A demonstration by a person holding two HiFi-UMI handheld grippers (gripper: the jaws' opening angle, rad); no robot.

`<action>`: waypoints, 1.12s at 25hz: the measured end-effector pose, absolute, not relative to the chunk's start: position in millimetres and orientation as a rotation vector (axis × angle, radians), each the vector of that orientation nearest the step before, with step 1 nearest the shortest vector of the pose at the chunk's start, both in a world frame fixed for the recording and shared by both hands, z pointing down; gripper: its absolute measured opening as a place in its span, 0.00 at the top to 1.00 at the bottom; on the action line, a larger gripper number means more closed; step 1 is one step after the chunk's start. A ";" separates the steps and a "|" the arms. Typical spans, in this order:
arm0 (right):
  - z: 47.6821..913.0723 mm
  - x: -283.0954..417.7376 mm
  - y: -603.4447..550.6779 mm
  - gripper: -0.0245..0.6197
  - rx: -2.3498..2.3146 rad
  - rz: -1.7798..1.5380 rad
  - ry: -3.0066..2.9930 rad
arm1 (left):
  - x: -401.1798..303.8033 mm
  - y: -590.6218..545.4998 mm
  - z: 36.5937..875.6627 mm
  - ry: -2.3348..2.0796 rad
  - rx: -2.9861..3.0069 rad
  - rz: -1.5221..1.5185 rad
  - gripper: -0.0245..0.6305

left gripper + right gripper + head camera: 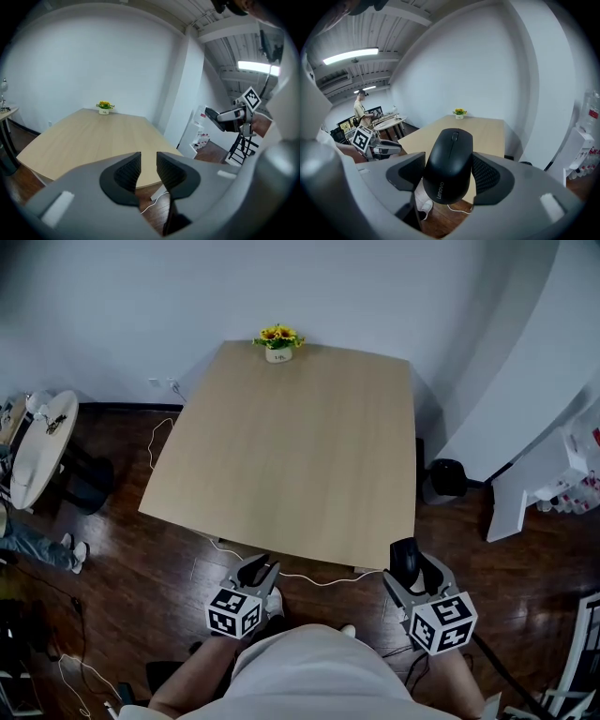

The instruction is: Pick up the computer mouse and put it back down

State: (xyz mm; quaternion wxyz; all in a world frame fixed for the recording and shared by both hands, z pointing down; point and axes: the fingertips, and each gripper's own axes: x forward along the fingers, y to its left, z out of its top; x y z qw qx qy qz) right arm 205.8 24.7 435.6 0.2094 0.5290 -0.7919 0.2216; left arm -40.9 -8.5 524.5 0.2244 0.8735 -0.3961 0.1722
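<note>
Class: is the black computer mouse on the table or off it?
Off: the right tongs grip the black computer mouse in mid-air, near the pale wooden table.

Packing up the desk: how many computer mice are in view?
1. The black mouse is clamped in the right claw, by the table's near corner. The table bears no other.

"Lenovo" — white brand lettering on the black computer mouse (449,161)

In front of me a light wooden table (291,456) stands on a dark wood floor (141,559), carrying a small white pot of yellow flowers (278,345) at its far edge, while a white cable (323,582) trails across the floor by its near edge.
</note>
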 end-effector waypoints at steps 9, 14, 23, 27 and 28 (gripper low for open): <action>434.8 213.5 35.5 0.47 1.478 0.625 -2.210 | -41.8 5.0 507.9 -1.124 2.443 0.455 0.87; 429.5 214.3 37.9 0.47 1.482 0.611 -2.219 | -41.2 8.7 505.3 -1.131 2.456 0.465 0.81; 433.1 214.8 39.2 0.47 1.481 0.620 -2.214 | -37.9 11.5 508.2 -1.129 2.454 0.472 0.81; 439.5 211.4 37.1 0.47 1.474 0.636 -2.212 | -40.6 11.0 508.9 -1.127 2.452 0.466 0.81; 442.3 210.1 36.2 0.47 1.472 0.644 -2.210 | -42.1 11.5 509.1 -1.127 2.451 0.465 0.81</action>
